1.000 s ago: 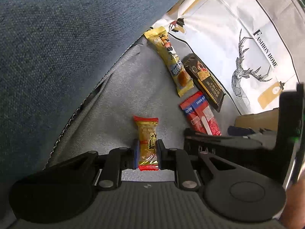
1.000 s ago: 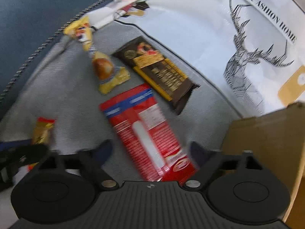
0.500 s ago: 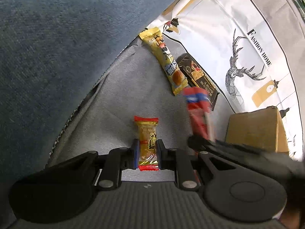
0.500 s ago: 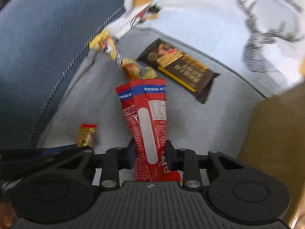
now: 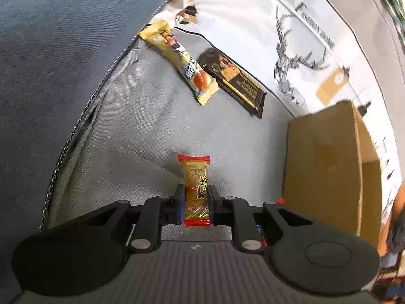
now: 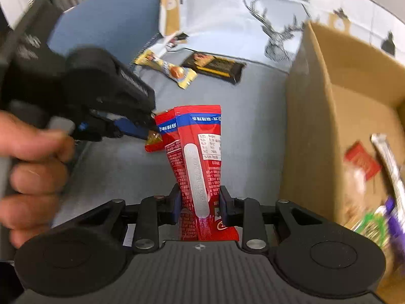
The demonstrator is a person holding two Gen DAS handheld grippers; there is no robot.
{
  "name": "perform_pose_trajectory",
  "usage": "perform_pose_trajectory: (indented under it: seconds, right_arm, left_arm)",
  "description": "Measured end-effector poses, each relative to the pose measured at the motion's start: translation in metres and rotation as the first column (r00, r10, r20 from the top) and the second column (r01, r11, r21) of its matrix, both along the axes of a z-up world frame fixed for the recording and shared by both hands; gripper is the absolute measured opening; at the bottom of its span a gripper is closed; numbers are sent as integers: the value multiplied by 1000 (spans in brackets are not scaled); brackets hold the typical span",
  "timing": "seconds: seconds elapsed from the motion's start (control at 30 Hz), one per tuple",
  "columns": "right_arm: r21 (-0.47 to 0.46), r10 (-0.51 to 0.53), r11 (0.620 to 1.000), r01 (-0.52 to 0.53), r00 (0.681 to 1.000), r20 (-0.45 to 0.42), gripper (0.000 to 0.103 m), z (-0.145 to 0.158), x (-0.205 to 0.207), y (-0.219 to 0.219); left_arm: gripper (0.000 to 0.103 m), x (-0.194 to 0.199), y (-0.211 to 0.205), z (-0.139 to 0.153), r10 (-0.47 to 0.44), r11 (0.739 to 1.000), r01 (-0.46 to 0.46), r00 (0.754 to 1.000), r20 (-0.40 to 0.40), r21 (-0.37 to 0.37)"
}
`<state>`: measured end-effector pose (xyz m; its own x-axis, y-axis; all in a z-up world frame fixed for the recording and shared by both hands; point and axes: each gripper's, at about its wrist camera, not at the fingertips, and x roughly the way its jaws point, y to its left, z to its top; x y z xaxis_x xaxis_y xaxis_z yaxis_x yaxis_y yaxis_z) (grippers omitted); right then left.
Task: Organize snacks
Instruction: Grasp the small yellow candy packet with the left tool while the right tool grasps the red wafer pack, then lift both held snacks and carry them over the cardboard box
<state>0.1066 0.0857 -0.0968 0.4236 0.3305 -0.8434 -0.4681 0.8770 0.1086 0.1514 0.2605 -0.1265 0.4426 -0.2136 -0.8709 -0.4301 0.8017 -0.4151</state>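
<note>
left gripper (image 5: 196, 200) pinches crinkly gold candy (image 5: 196, 190) over grey woven cushion (image 5: 131, 131) | right gripper (image 6: 200, 202) clamps glossy red sachet (image 6: 198, 167) beside open cardboard box (image 6: 329, 116) | foil bars near pillow

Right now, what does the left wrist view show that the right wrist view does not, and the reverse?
Only the left wrist view: the left claw seen from behind, shut on the small gold candy with red ends.

Only the right wrist view: the right claw shut on the long red snack packet, a person's hand on the other tool, and snack packs inside the brown cardboard box.

Both: the long yellow snack packet, the dark brown chocolate bar, the cardboard box, the white deer-print cloth and the grey cushion.
</note>
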Motion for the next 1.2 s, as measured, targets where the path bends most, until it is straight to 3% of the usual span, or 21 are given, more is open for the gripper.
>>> perform_pose_trajectory:
  seconds: [0.1, 0.2, 0.4, 0.57, 0.9, 1.2]
  right_arm:
    - [-4, -25, 1000, 25, 999, -24, 31, -24, 3, 3]
    - [-1, -22, 1000, 22, 998, -53, 39, -34, 11, 11]
    - [11, -42, 999, 43, 996, -78, 48, -37, 14, 6]
    - [16, -25, 1000, 26, 997, -76, 50, -39, 12, 3]
    - [23, -29, 999, 31, 996, -80, 51, -37, 12, 1]
    - [40, -18, 999, 21, 998, -63, 38, -32, 9, 0]
  left_arm:
    - [20, 3, -7, -5, -62, 997, 63, 998, -19, 40]
    - [20, 6, -10, -11, -89, 994, 91, 995, -35, 64]
    - [21, 13, -17, -12, -104, 987, 108, 994, -39, 121]
    - [25, 18, -28, -11, -136, 973, 142, 990, -45, 182]
    - [25, 18, -36, -12, -158, 961, 164, 986, -46, 223]
    - [19, 16, -36, -10, -129, 963, 135, 991, -41, 233]
